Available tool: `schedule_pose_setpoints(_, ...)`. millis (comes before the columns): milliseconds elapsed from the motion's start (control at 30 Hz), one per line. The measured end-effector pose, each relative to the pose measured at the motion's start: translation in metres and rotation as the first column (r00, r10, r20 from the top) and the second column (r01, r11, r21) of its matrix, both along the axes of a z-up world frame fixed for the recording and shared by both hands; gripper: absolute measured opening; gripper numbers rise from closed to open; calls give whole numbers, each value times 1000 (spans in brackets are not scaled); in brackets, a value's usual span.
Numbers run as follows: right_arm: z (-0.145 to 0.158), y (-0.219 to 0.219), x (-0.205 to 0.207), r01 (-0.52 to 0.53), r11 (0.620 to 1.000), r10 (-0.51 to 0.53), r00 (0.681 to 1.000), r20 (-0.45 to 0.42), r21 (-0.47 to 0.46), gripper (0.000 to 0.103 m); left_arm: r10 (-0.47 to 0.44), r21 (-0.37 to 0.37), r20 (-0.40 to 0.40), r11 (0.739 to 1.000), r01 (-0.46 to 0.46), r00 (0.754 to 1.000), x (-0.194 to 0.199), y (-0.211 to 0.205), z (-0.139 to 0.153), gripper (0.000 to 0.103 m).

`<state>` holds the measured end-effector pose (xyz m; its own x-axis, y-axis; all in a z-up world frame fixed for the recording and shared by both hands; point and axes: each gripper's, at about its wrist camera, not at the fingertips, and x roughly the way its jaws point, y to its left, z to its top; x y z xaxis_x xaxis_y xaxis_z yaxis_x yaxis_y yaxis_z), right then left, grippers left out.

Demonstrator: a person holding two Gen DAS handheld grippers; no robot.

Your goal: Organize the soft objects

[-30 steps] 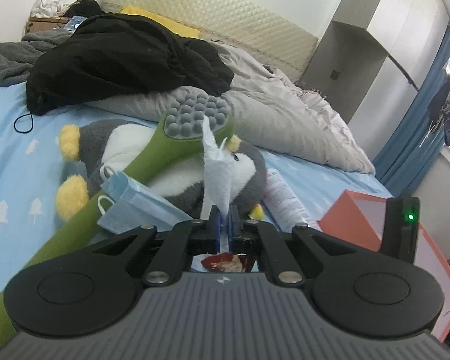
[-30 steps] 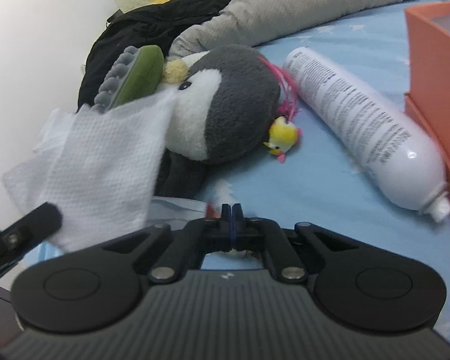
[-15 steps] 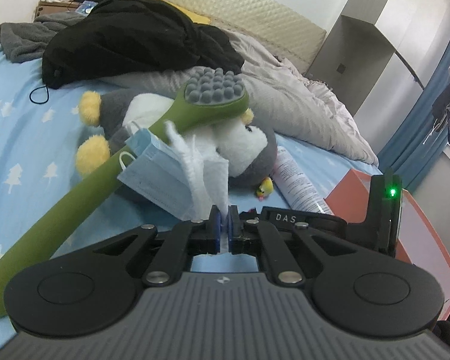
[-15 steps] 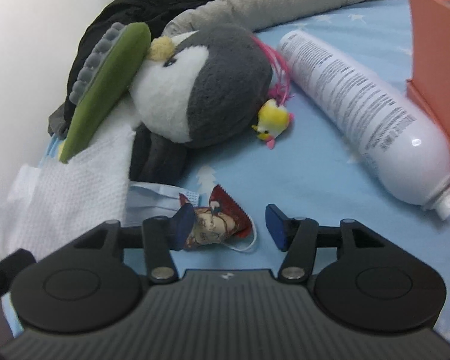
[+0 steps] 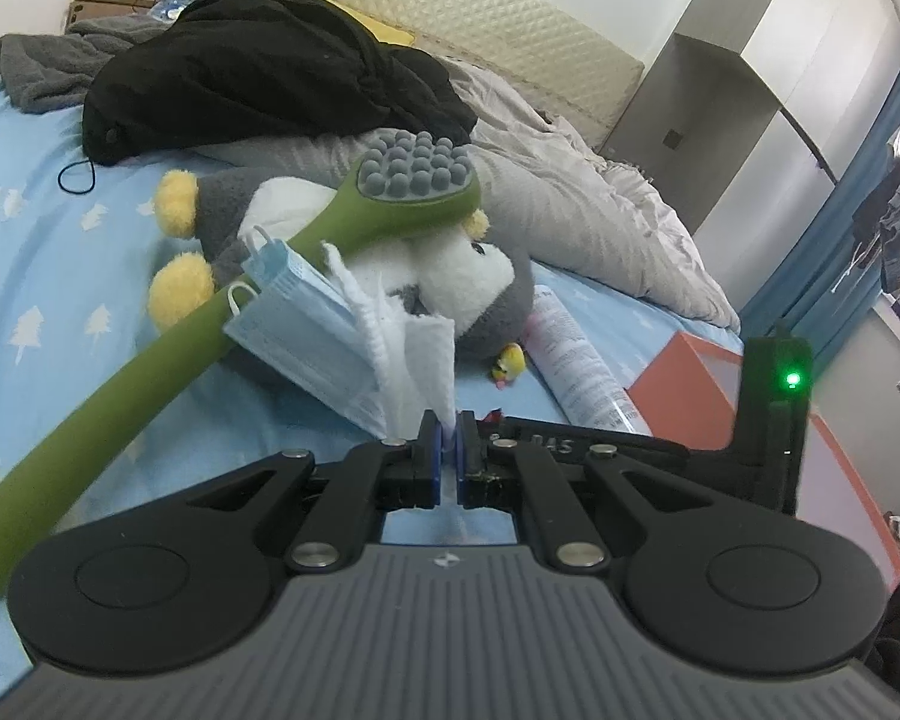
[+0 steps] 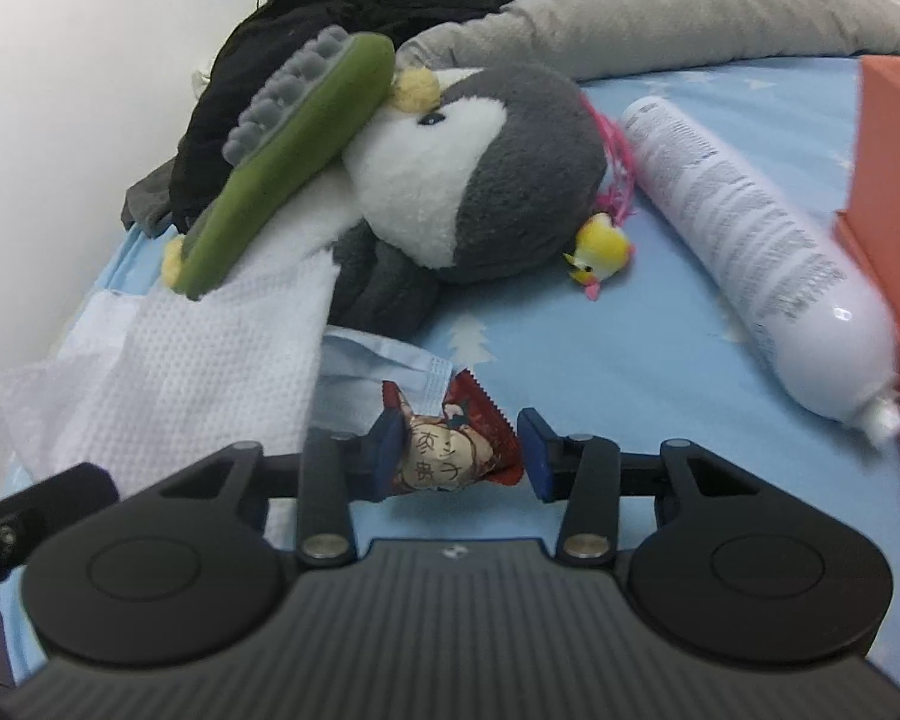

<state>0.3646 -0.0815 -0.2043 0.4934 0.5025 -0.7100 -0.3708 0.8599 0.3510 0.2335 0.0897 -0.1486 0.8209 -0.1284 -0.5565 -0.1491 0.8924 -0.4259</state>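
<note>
My left gripper (image 5: 447, 426) is shut on a corner of a white tissue (image 5: 426, 354), which droops against a blue face mask (image 5: 306, 324). The tissue (image 6: 210, 360) also shows at the left of the right wrist view, spread over the mask (image 6: 378, 372). My right gripper (image 6: 459, 450) is low over the blue sheet, its jaws closing around a red snack packet (image 6: 444, 462). Its left pad touches the packet and its right pad stands just clear. A grey and white penguin plush (image 6: 480, 168) lies behind, with a green massage brush (image 6: 294, 144) resting across it.
A white tube (image 6: 750, 252) lies right of the plush, beside an orange box (image 6: 894, 120) at the right edge. A small yellow toy (image 6: 600, 252) sits by the plush. Black clothes (image 5: 258, 78) and a grey duvet (image 5: 570, 192) are heaped farther up the bed.
The right gripper went from shut to wide open, came down around the red packet, and has since narrowed. The left gripper carried the tissue lower, toward the mask.
</note>
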Motion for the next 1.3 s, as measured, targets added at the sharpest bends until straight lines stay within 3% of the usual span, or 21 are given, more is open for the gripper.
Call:
schedule_pose_setpoints(400, 28, -57, -83, 113, 993, -114, 993, -39, -20, 45, -46, -91, -73, 995, 39, 996, -72, -22, -2, 5)
schedule_pose_setpoints(667, 30, -75, -134, 113, 993, -115, 992, -59, -43, 44, -50, -72, -127, 997, 41, 991, -118, -32, -12, 5)
schedule_pose_setpoints(900, 21, -78, -151, 106, 991, -112, 991, -75, -77, 44, -42, -47, -260, 998, 31, 965, -139, -29, -39, 7)
schedule_pose_setpoints(967, 18, -78, -153, 97, 990, -104, 992, -75, -100, 45, -39, -45, -281, 999, 27, 959, -142, -27, -42, 22)
schedule_pose_setpoints(1033, 19, -77, -155, 88, 991, -94, 994, -63, -99, 45, -12, -36, -289, 999, 1, 957, -144, -23, -42, 54)
schedule_pose_setpoints(1133, 20, -75, -155, 60, 994, -65, 997, -52, -86, 46, 9, -19, -264, 1000, -14, 964, -147, -20, -36, 72)
schedule_pose_setpoints(1233, 17, -71, -151, 61, 992, -65, 997, -35, -109, 47, 9, -19, -237, 1000, -14, 972, -146, -20, -31, 83)
schedule_pose_setpoints(1300, 11, -68, -146, 63, 990, -68, 997, -37, -123, 47, 4, 6, -225, 1000, -2, 974, -142, -23, -32, 84)
